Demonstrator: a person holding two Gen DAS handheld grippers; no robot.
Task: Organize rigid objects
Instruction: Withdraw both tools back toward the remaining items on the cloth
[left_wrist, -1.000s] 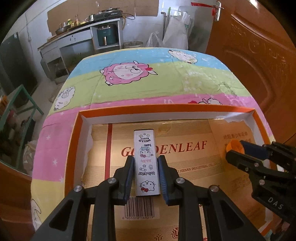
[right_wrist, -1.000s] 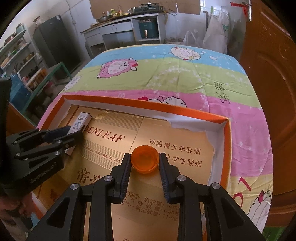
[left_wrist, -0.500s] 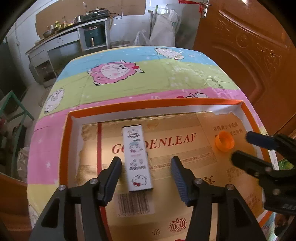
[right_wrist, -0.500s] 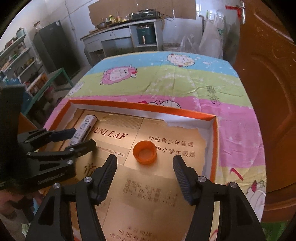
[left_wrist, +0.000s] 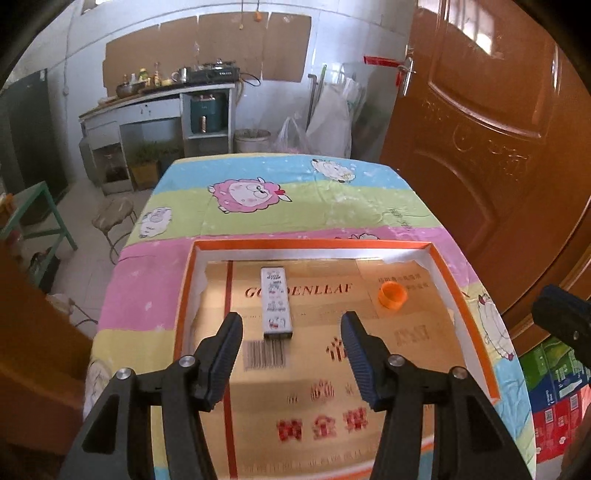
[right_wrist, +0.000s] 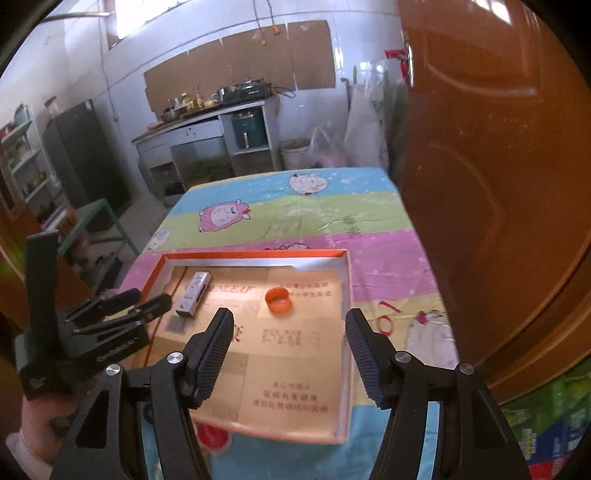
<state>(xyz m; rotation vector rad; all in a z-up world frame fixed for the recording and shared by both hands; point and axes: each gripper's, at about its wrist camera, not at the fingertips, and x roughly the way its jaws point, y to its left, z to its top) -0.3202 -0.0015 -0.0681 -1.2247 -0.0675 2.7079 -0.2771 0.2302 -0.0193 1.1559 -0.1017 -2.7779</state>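
A white Hello Kitty box (left_wrist: 276, 298) lies flat in the left part of the orange-rimmed cardboard tray (left_wrist: 184, 291). An orange cap (left_wrist: 392, 295) sits in the tray's right part. My left gripper (left_wrist: 291, 358) is open and empty, raised above the tray's near side. My right gripper (right_wrist: 290, 354) is open and empty, high over the tray (right_wrist: 347, 295). The right wrist view shows the box (right_wrist: 192, 294), the cap (right_wrist: 279, 300) and the left gripper (right_wrist: 140, 308) at the tray's left edge.
The tray rests on a table with a striped cartoon-sheep cloth (left_wrist: 288, 199). A brown door (left_wrist: 491, 147) stands close on the right. A red round object (right_wrist: 212, 435) lies by the tray's near edge. Colourful cartons (left_wrist: 554, 395) sit on the floor at right.
Both grippers opened, letting go of the box and the cap, then pulled back and rose away from the tray. The box and cap stay where they were set.
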